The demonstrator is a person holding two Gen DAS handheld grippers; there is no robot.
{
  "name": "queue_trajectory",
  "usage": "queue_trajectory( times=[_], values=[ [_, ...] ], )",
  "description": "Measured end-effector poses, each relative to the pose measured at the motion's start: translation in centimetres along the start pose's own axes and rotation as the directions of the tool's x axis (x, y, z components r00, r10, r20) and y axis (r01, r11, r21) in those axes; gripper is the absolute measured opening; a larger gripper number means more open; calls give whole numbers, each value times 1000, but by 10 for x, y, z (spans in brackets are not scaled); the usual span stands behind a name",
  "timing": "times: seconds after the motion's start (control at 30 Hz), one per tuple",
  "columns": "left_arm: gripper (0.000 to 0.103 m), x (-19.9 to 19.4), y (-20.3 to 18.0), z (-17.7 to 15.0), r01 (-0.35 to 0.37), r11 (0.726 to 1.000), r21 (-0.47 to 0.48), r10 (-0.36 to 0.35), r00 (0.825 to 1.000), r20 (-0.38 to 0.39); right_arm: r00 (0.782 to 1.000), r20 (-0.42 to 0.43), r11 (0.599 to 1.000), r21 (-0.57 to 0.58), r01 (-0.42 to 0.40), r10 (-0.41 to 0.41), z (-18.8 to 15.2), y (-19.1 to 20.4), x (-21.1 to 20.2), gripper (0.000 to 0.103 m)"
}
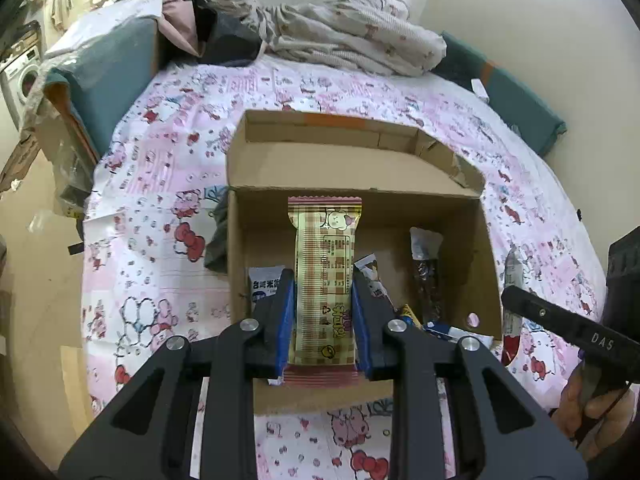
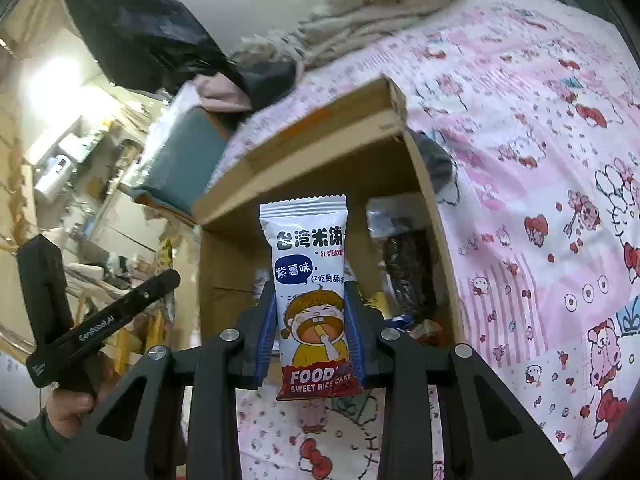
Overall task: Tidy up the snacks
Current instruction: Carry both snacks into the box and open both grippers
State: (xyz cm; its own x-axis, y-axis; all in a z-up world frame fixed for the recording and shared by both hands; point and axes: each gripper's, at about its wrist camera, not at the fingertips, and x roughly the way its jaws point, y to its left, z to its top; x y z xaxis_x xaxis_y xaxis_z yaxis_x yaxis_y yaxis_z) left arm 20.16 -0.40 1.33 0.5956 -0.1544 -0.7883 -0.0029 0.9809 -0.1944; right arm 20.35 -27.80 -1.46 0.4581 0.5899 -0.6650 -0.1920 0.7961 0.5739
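Observation:
My left gripper (image 1: 323, 284) is shut on a gold plaid snack packet (image 1: 325, 276) and holds it upright over the open cardboard box (image 1: 352, 168). Inside the box lie a white rice cake packet (image 1: 262, 282), a dark snack packet (image 1: 426, 272) and several smaller packets. My right gripper (image 2: 310, 292) is shut on a white sweet rice cake packet (image 2: 310, 280) and holds it upright above the near edge of the same box (image 2: 316, 144), where the dark packet (image 2: 406, 272) also shows.
The box sits on a bed with a pink cartoon sheet (image 1: 160, 200). Crumpled clothes (image 1: 352, 36) and teal pillows (image 1: 108, 76) lie at the far side. A snack packet (image 1: 512, 304) lies on the sheet right of the box. The right gripper's handle (image 1: 568, 328) is at the right.

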Motion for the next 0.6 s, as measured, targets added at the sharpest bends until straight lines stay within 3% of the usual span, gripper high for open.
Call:
queue_trajectory(
  times=[0.2,0.33,0.6],
  values=[
    [23,30,2,-12,-1,1000,-13,0,998,-57,999,-29,999,-21,32,-33,0,2,24,33],
    [23,37,-4,-18,-62,998,29,64,996,-59,998,-38,999,-25,47,-48,-3,5,34,33],
    [24,42,-11,-26,-74,995,70,79,994,-74,997,-60,998,-32,52,-54,-7,7,44,34]
  ],
)
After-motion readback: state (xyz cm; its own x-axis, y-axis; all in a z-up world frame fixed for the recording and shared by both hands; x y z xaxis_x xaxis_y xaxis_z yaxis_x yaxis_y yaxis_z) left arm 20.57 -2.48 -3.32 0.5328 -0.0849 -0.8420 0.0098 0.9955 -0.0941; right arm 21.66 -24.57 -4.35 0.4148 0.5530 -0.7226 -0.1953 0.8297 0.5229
